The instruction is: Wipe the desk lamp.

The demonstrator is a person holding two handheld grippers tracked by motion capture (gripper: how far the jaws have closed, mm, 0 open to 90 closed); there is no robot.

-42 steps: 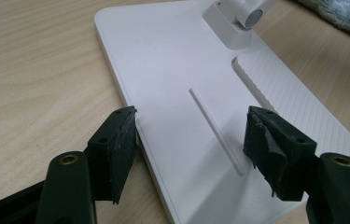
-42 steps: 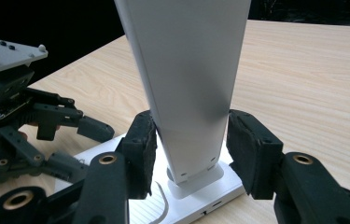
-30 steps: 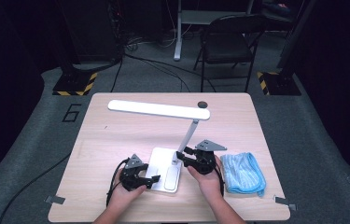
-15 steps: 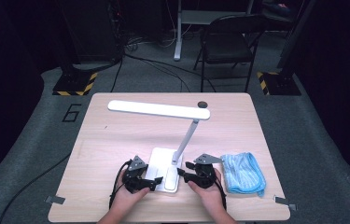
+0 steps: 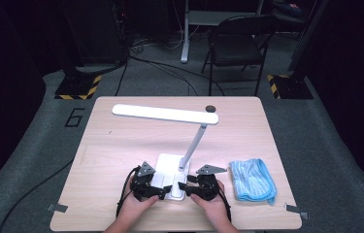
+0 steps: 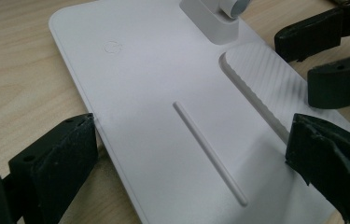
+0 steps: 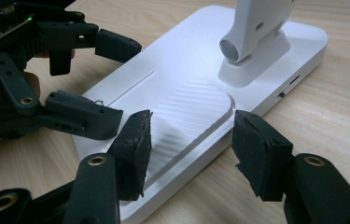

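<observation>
- My left gripper (image 5: 166, 187) sits at the near edge of the table (image 5: 121, 145), left of the lamp base (image 5: 169, 171), jaws pointing right toward it.
- In the left gripper view its jaws stand wide, one at the near-left rim of the base (image 6: 163, 116) and one off the right side; they have just been opening. The base lies between them, but the pads do not press on it, so I hold nothing there.
- The lamp's white base lies flat on the table, near the near edge and about midway across. It carries a round mark, a thin raised line and a ribbed recessed pad (image 6: 266, 88).
- The stem (image 5: 193, 145) rises from the far right corner of the base and leans up and right to the long white head (image 5: 165, 114), which runs left to right above the table's far half.
- A small dark round thing (image 5: 210, 108) lies on the table just beyond the right end of the head.
- My right gripper (image 5: 182, 186) sits just right of the base, jaws pointing left at it, facing the left gripper.
- In the right gripper view its jaws (image 7: 189, 149) are part open and have just been opening. They straddle the near corner of the base at the ribbed pad (image 7: 186, 112); I see a gap at each pad, with no grip on anything.
- A blue cloth (image 5: 252, 179) lies bunched on the table right of my right hand, apart from the lamp.
</observation>
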